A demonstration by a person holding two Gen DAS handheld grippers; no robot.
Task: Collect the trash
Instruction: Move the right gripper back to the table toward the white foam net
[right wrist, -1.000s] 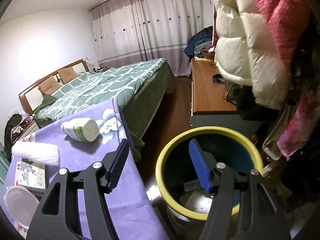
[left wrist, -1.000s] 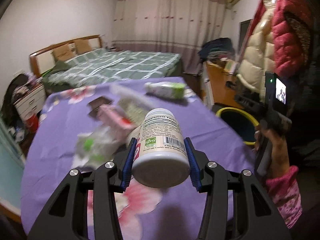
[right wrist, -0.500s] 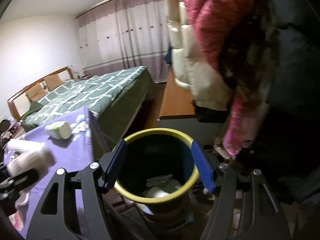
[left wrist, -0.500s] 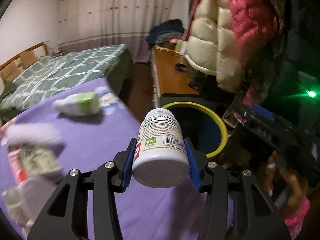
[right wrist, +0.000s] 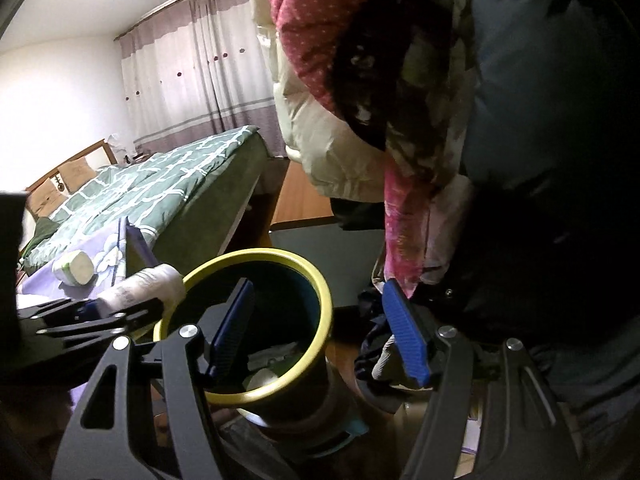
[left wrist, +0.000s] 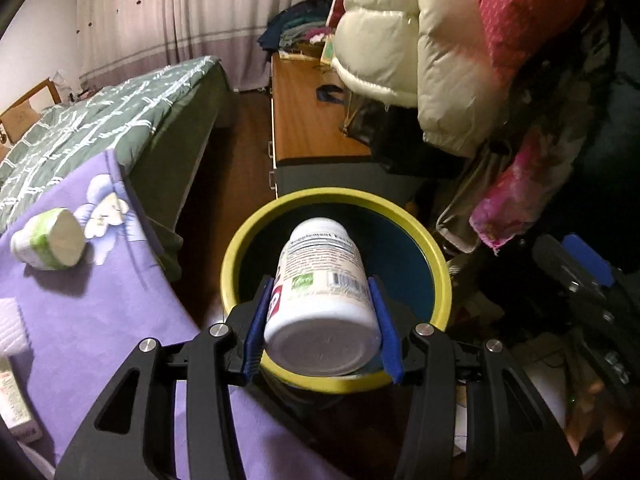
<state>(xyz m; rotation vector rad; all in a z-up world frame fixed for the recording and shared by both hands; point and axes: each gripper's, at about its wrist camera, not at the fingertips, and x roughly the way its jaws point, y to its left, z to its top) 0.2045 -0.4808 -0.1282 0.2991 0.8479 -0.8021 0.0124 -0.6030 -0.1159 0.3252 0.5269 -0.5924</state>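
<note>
The white bottle (left wrist: 320,304) carries a printed panel whose heading seems to read "Supplement Facts", though the letters are soft; below it sit a small green logo, a barcode and a patch of red at the left edge. The finer print cannot be read.

The left gripper (left wrist: 320,320) pinches this bottle across its middle, both blue pads (left wrist: 256,320) pressed to its sides, the flat white base facing the camera and the cap end pointing down and away. The bottle hangs over the mouth of the yellow-rimmed bin (left wrist: 240,248), which stands on the floor just beside the table (left wrist: 100,320) with its purple flowered cloth. In the right wrist view the same bottle (right wrist: 140,284) pokes over the near left rim of the bin (right wrist: 320,280).

The right gripper (right wrist: 316,332) is spread wide and holds nothing; its left pad shows against the bin's opening, its right pad outside the rim. Some trash lies at the bottom of the bin.

On the table, a green-and-white bottle (left wrist: 48,244) lies on its side, well apart from the bin; its label is too blurred to read.
</note>
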